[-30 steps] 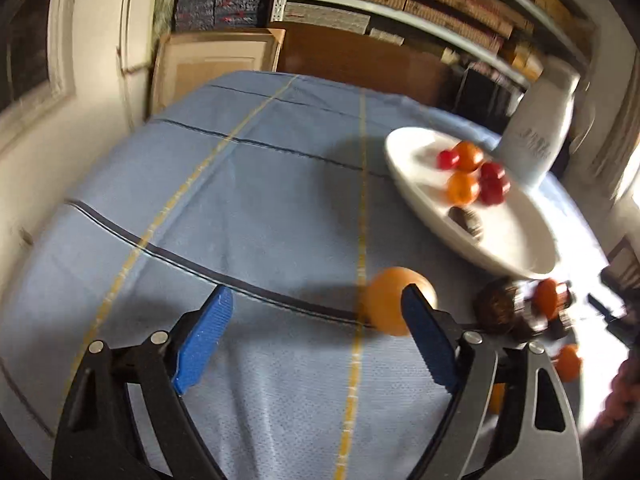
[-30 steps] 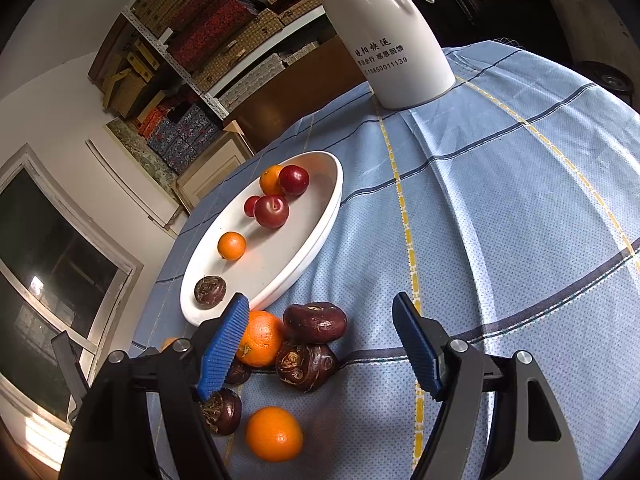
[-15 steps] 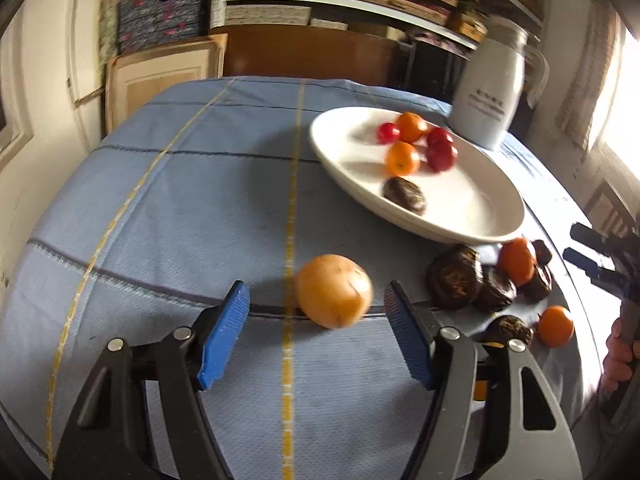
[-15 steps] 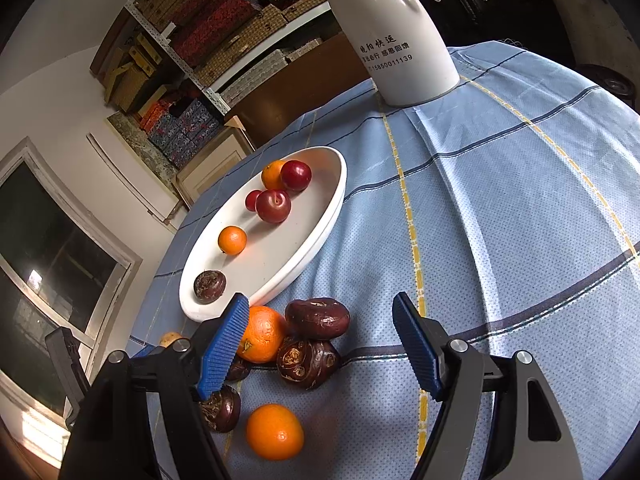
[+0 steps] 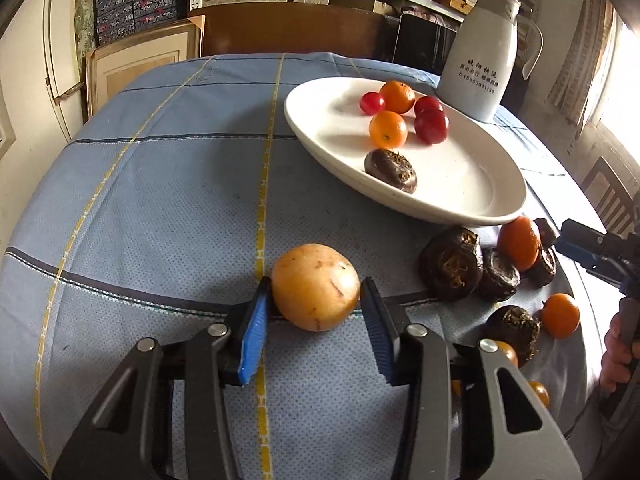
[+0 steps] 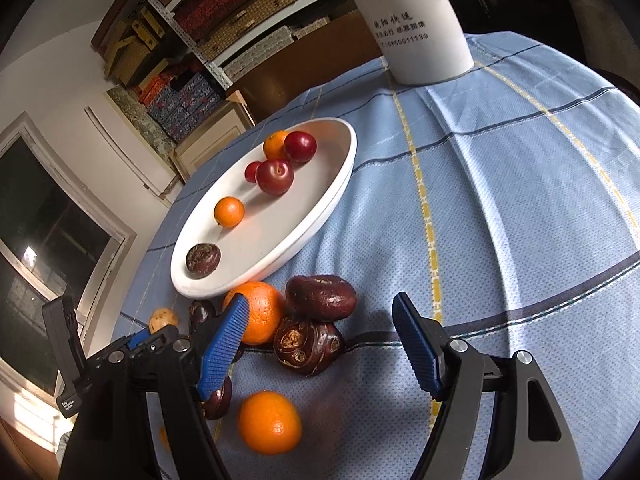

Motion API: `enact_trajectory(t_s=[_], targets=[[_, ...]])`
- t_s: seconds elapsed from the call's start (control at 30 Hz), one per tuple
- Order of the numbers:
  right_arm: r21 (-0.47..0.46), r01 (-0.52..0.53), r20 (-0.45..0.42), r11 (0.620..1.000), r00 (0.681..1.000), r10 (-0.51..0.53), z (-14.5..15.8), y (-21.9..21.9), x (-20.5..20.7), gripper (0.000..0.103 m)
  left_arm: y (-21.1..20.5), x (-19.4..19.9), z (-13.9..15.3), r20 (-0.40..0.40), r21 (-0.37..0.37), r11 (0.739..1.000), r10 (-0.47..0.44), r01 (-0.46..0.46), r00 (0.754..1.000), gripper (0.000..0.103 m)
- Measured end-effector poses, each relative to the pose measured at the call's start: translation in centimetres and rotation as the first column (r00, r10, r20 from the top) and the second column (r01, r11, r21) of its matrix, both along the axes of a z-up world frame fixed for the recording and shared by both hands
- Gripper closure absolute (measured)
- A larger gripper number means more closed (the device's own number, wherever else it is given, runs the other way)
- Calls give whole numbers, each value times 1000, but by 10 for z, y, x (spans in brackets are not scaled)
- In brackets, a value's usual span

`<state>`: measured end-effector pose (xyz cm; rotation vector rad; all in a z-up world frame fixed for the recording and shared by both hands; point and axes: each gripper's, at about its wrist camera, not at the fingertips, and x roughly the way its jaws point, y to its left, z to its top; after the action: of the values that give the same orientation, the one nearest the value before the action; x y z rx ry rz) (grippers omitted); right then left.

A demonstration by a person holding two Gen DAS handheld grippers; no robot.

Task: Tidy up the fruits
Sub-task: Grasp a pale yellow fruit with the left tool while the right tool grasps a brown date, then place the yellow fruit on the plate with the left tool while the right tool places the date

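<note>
Round yellow-tan fruit (image 5: 316,286) sits between the left gripper (image 5: 316,332) fingers, jaws closing on it; squeeze centred, gently; right gripper (image 6: 320,344) fingers gape empty.

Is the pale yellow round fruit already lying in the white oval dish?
No, the yellow fruit lies on the blue tablecloth, outside the dish.

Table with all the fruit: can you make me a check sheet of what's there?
Surface: round table under a blue checked tablecloth.
Job's things: white oval plate holds two oranges, three red fruits, one dark fruit. Yellow fruit, more oranges and dark fruits lie on the cloth.
Clutter: white jug behind the plate.
Grippers: left hand-held gripper closing, yellow fruit between its jaws; right hand-held gripper open over the fruit pile.
Cables: nothing seen.
Surroundings: shelves of boxes, a window.
</note>
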<state>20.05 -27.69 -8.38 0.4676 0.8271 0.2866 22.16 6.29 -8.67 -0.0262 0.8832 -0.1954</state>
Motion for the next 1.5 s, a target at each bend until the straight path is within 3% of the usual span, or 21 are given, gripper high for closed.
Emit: enact_trajectory(t_s=[0.1, 0.17, 0.3, 0.47, 0.77, 0.9, 1.13, 1.33, 1.37, 1.4, 1.5], targets=[[10, -3, -13, 1000, 1000, 3, -2, 1, 5, 32, 0, 0, 0, -1, 1, 1000, 2, -2, 1000, 59], [38, -8, -34, 999, 999, 10, -6, 1, 12, 49, 0, 0, 0, -1, 2, 1000, 2, -2, 1000, 59], [34, -15, -62, 999, 998, 17, -12, 3, 20, 60, 0, 1, -1, -3, 3, 1000, 1, -1, 1000, 59], [-26, -31, -36, 999, 999, 30, -10, 11, 18, 61, -1, 0, -1, -3, -18, 1000, -12, 12, 1000, 62], [44, -2, 65, 999, 998, -1, 10, -6, -1, 62, 1, -16, 16, 97, -36, 999, -6, 9, 995, 62], [65, 1, 125, 998, 992, -9, 23, -8, -8, 62, 0, -20, 35, 149, -82, 996, -8, 21, 989, 62], [47, -59, 143, 997, 988, 51, 50, 19, 27, 62, -35, 28, 63, 174, -32, 999, -36, 42, 984, 62], [-51, -88, 117, 995, 989, 93, 36, 47, 58, 59, -44, 70, 43, 130, -58, 998, -13, 21, 991, 62], [-60, -89, 114, 994, 989, 96, 35, 48, 58, 52, -44, 73, 39, 118, -62, 998, -15, 22, 993, 58], [-60, -90, 112, 994, 989, 96, 36, 47, 59, 46, -42, 75, 36, 112, -60, 998, -10, 17, 994, 47], [-31, -72, 152, 997, 985, 76, 45, 39, 50, 43, -33, 68, 40, 138, -70, 998, 20, -10, 990, 32]])
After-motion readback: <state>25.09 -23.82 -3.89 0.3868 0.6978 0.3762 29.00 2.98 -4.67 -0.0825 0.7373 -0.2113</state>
